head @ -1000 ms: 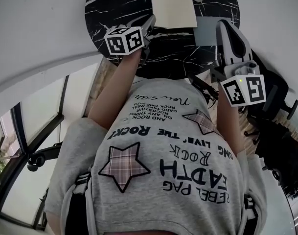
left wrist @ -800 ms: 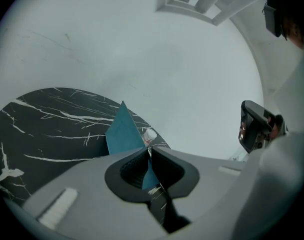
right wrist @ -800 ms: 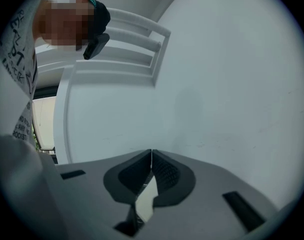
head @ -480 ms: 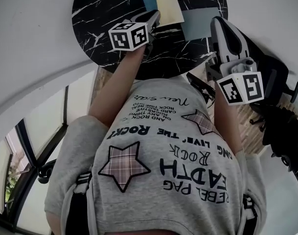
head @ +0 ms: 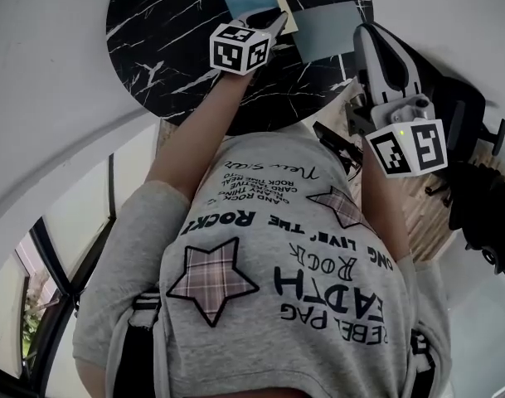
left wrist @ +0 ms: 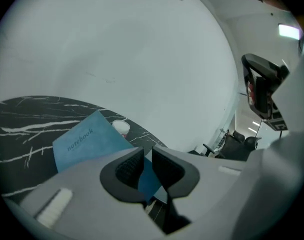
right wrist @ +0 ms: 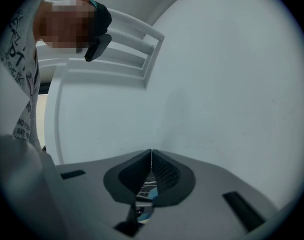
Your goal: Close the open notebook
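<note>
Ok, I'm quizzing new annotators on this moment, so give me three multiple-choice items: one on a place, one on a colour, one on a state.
1. Where is the edge of the rectangular blue notebook cover?
A. flat on the floor
B. between the fingers of the left gripper
C. on a chair seat

2. What colour is the round stone-look table top?
A. black with white veins
B. plain brown
C. red

3. How do the fingers of the right gripper stand?
A. wide apart
B. closed on a pen
C. together, holding nothing

Answers:
1 B: the left gripper view shows the blue cover filling the narrow gap between its fingers.
2 A: the head view shows the black, white-veined top.
3 C: the right gripper view shows its fingers meeting, with nothing in them, in front of a white wall.
</note>
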`<move>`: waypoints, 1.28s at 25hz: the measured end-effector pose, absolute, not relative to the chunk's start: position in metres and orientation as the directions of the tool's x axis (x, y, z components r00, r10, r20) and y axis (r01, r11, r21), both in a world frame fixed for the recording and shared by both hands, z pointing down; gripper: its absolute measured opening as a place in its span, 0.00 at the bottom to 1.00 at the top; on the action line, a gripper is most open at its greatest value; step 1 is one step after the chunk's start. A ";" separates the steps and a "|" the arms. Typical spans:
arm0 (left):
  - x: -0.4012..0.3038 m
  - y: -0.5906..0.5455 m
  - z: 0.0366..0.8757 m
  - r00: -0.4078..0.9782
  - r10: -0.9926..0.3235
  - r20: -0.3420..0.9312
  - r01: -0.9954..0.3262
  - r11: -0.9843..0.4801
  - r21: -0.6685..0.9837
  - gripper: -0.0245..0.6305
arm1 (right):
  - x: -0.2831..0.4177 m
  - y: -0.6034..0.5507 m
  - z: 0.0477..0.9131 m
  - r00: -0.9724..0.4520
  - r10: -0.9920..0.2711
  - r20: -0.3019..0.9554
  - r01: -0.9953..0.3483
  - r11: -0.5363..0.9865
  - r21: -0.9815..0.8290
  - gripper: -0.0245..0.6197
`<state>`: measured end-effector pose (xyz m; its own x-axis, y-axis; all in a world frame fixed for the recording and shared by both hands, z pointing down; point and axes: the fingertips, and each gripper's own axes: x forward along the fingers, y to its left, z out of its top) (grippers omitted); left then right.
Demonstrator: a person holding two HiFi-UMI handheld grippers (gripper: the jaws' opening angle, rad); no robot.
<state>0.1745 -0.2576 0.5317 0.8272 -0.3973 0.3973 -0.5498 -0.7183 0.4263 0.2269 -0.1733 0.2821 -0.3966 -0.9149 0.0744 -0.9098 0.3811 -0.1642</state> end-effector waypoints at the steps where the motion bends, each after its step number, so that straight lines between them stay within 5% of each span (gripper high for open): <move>1: 0.179 -0.258 0.536 0.832 -0.390 0.395 -0.545 -0.708 0.448 0.09 | 0.228 -0.173 0.282 -0.393 -0.916 0.077 -0.912 0.378 -0.163 0.06; 10: 0.194 -0.254 0.582 0.842 -0.295 0.452 -0.522 -0.658 0.543 0.09 | 0.236 -0.166 0.287 -0.363 -0.926 0.108 -0.926 0.345 -0.155 0.06; 23: 0.200 -0.241 0.626 0.715 -0.259 0.649 -0.585 -0.730 0.354 0.05 | 0.234 -0.166 0.293 -0.365 -0.923 0.123 -0.924 0.344 -0.165 0.06; 32: 0.200 -0.240 0.624 0.715 -0.243 0.655 -0.580 -0.729 0.364 0.05 | 0.231 -0.165 0.295 -0.369 -0.922 0.121 -0.922 0.347 -0.170 0.06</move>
<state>0.1997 -0.2404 0.6243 0.7155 -0.2425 0.6552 -0.5801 -0.7288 0.3638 0.2314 -0.1648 0.2949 -0.3688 -0.9216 0.1207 -0.9224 0.3469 -0.1699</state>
